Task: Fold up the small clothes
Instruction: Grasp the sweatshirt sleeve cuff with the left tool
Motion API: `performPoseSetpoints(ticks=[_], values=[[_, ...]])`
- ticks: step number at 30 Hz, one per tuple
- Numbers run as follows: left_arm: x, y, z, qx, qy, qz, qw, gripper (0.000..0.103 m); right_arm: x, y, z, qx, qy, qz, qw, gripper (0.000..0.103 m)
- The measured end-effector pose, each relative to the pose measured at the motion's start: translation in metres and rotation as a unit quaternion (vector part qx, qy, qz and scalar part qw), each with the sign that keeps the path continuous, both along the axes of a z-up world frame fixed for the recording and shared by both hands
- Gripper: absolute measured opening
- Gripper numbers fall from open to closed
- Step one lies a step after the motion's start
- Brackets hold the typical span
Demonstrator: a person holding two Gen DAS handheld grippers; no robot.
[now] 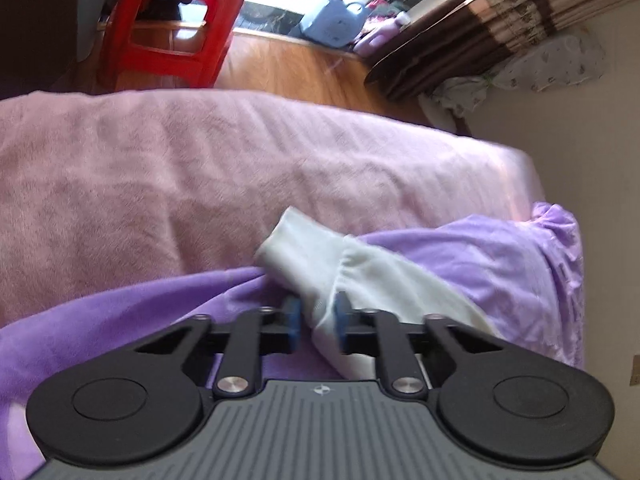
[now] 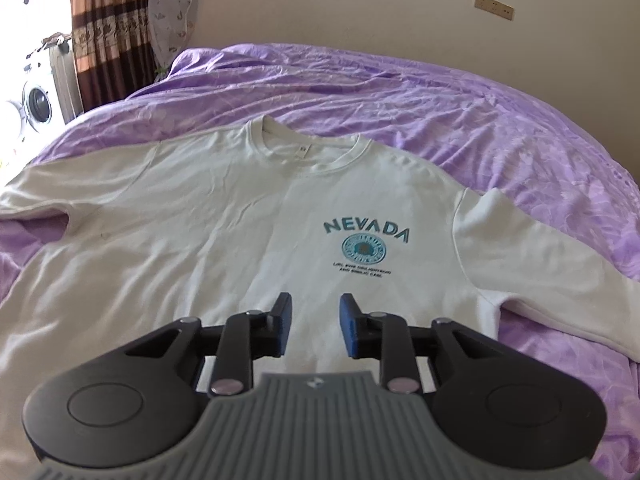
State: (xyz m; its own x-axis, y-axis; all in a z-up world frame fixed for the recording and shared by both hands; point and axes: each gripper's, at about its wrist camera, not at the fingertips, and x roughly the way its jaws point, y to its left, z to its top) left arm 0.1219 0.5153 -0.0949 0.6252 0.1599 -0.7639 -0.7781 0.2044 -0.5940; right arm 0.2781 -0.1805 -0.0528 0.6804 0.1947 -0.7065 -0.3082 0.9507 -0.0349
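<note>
The left gripper [image 1: 316, 322] has its jaws drawn close together around a fold of the white sweatshirt's sleeve [image 1: 340, 272], the 2 blue pads [image 1: 293, 322] pressing the cloth from either side, so the sleeve is pinched between them. The sleeve's ribbed cuff [image 1: 286, 236] sticks out beyond the jaws and lies over the edge of the purple sheet [image 1: 500, 264], just beside a pink blanket [image 1: 200, 168].

The right gripper [image 2: 314, 326] hovers low over the lower front of the white sweatshirt [image 2: 180, 220], its jaws parted by a narrow gap. White cloth shows through the gap (whether the pads touch it cannot be told), and nothing is clamped between them.

Only the right wrist view shows the whole garment: it lies flat and face up on the purple bed, collar [image 2: 308, 148] toward the far wall, both sleeves spread outward, with the teal "NEVADA" print [image 2: 366, 232] and a round emblem on the chest. That view also takes in a striped curtain [image 2: 112, 28] and a washing machine [image 2: 36, 104] at the far left.

Only the left wrist view shows the wooden floor [image 1: 288, 64], a red plastic stool [image 1: 172, 20] and a blue jug [image 1: 334, 20] beyond the blanket.
</note>
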Motion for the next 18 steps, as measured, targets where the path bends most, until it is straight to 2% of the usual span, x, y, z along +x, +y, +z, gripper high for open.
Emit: performPoseSetpoints(ticks=[2, 5, 8, 10, 14, 16, 18], values=[[0.004, -0.006, 0.018, 0.031, 0.006, -0.007, 0.9995, 0.01, -0.002, 0.001, -0.003, -0.004, -0.001, 0.004, 1.0, 0.022], [0.013, -0.024, 0.062, 0.097, 0.003, -0.032, 0.9948, 0.009, -0.006, -0.003, -0.003, -0.001, -0.005, 0.004, 1.0, 0.022], [0.028, -0.053, 0.114, 0.156, -0.013, -0.067, 0.9854, 0.009, -0.01, -0.007, -0.001, 0.001, -0.011, 0.004, 1.0, 0.022], [0.042, -0.079, 0.152, 0.197, -0.024, -0.097, 0.9752, 0.009, -0.013, -0.011, 0.001, 0.002, -0.012, 0.004, 1.0, 0.022], [0.073, -0.155, 0.228, 0.275, -0.052, -0.168, 0.9452, 0.009, -0.018, -0.02, 0.007, 0.008, -0.016, 0.007, 1.0, 0.022], [0.088, -0.204, 0.259, 0.313, -0.066, -0.207, 0.9245, 0.008, -0.021, -0.023, 0.011, 0.007, -0.025, 0.011, 1.0, 0.022], [0.102, -0.257, 0.283, 0.349, -0.077, -0.25, 0.8998, 0.008, -0.022, -0.028, 0.016, 0.009, -0.029, 0.013, 0.999, 0.022]])
